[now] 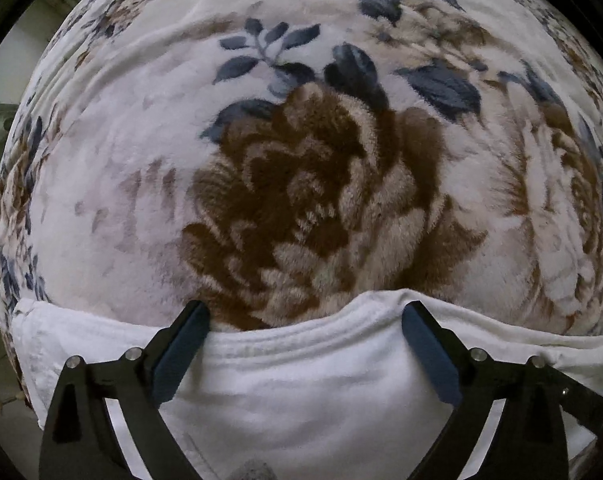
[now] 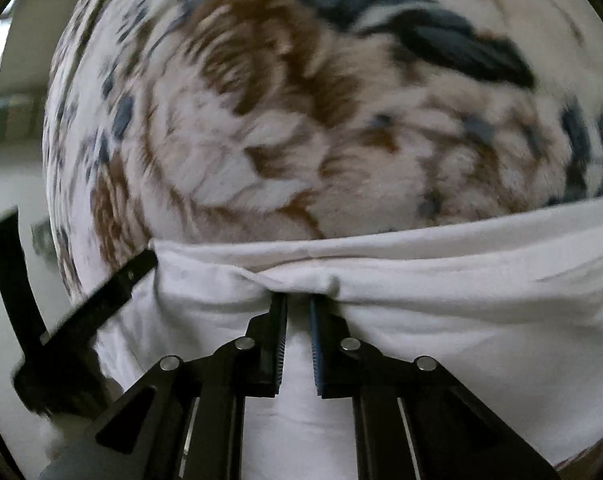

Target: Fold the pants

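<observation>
White pants [image 1: 301, 380] lie on a floral blanket [image 1: 309, 184]; their far edge runs across the lower part of the left wrist view. My left gripper [image 1: 305, 312] is open, its fingers spread wide over that edge, holding nothing. In the right wrist view the white pants [image 2: 441, 304] fill the lower half. My right gripper [image 2: 299, 300] is shut on a bunched fold of the pants' edge, jaws nearly together with cloth pinched at the tips. The other gripper's black frame [image 2: 101, 300] shows at the left. This view is motion-blurred.
The fleece blanket [image 2: 301, 120] with brown flowers and blue leaves covers the whole surface beyond the pants. The bed's left edge and a pale floor [image 2: 9, 184] show at the far left of both views.
</observation>
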